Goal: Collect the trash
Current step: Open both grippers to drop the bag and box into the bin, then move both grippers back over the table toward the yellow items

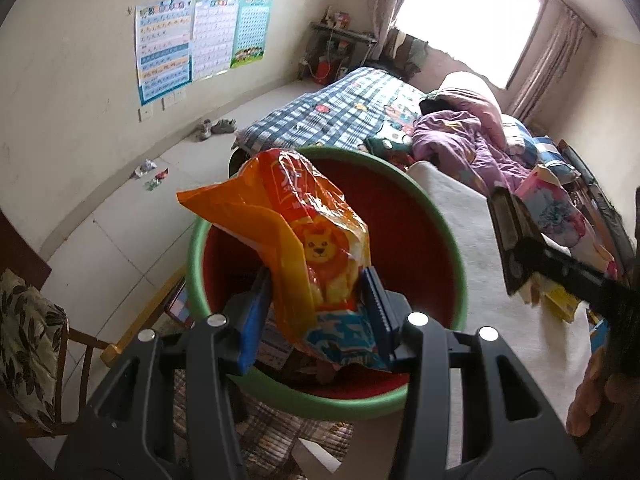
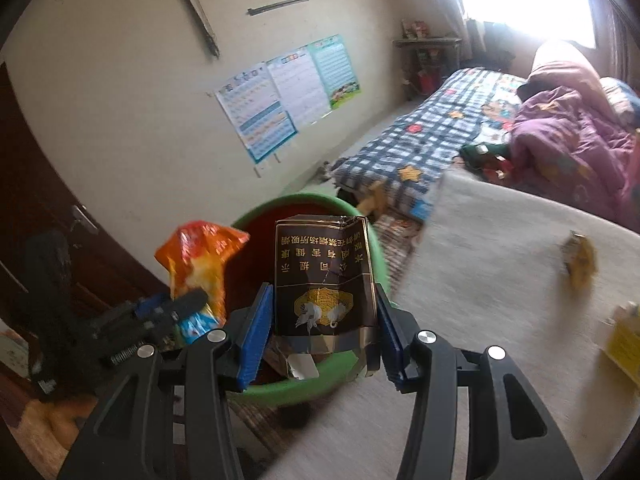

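My left gripper [image 1: 316, 300] is shut on an orange snack bag with a lion picture [image 1: 304, 240] and holds it over a round bin with a green rim [image 1: 448, 240] and a red inside. My right gripper [image 2: 324, 320] is shut on a crumpled dark cigarette pack [image 2: 326, 280] over the same bin [image 2: 376, 248]. The right wrist view also shows the left gripper [image 2: 176, 312] with the orange bag [image 2: 200, 264] at its left. The right gripper [image 1: 520, 240] shows at the right of the left wrist view.
A grey table top [image 2: 500, 280] lies to the right of the bin, with a yellow wrapper [image 2: 580, 260] and a yellow box [image 2: 624, 344] on it. A bed with a checked blanket [image 1: 340, 108] stands behind. Small litter [image 1: 152, 172] lies on the floor by the wall. A cushioned chair [image 1: 28, 340] stands at the left.
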Demonstrator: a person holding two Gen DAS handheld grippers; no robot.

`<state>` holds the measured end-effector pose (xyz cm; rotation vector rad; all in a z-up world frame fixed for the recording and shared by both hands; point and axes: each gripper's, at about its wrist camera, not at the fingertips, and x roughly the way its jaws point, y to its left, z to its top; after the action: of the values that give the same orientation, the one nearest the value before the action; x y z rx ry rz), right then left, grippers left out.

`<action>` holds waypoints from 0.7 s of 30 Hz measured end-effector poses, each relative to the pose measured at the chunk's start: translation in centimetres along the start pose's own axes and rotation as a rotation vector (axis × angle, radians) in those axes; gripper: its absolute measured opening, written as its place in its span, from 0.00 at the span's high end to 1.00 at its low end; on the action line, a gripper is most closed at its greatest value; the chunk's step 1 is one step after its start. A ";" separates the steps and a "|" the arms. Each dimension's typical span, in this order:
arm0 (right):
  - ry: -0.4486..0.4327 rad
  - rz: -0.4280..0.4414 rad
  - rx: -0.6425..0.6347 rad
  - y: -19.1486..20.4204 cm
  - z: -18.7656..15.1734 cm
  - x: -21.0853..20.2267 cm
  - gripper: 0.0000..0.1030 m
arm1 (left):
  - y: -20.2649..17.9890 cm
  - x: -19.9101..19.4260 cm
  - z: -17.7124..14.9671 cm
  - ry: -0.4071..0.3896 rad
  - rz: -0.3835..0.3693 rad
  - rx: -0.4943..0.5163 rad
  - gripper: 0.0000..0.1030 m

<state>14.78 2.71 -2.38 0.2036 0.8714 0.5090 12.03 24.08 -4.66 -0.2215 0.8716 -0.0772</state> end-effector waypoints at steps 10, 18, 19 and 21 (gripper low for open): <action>0.051 0.056 0.010 1.1 1.2 3.8 0.37 | 1.2 2.4 0.5 0.055 -0.009 -0.033 0.39; 0.025 -0.105 -0.007 -4.5 0.0 0.3 0.31 | 0.6 2.9 0.4 0.054 0.009 -0.045 0.34; 0.030 -0.132 -0.010 -5.7 -0.2 -0.1 0.29 | 0.4 2.7 0.4 0.048 0.013 -0.043 0.34; 0.047 -0.227 -0.017 -9.1 -0.9 -1.6 0.28 | 0.0 2.6 0.5 0.035 0.018 -0.041 0.33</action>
<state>16.38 -6.02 -5.23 0.0761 0.9230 0.3104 14.03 23.73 -6.28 -0.2514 0.9109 -0.0465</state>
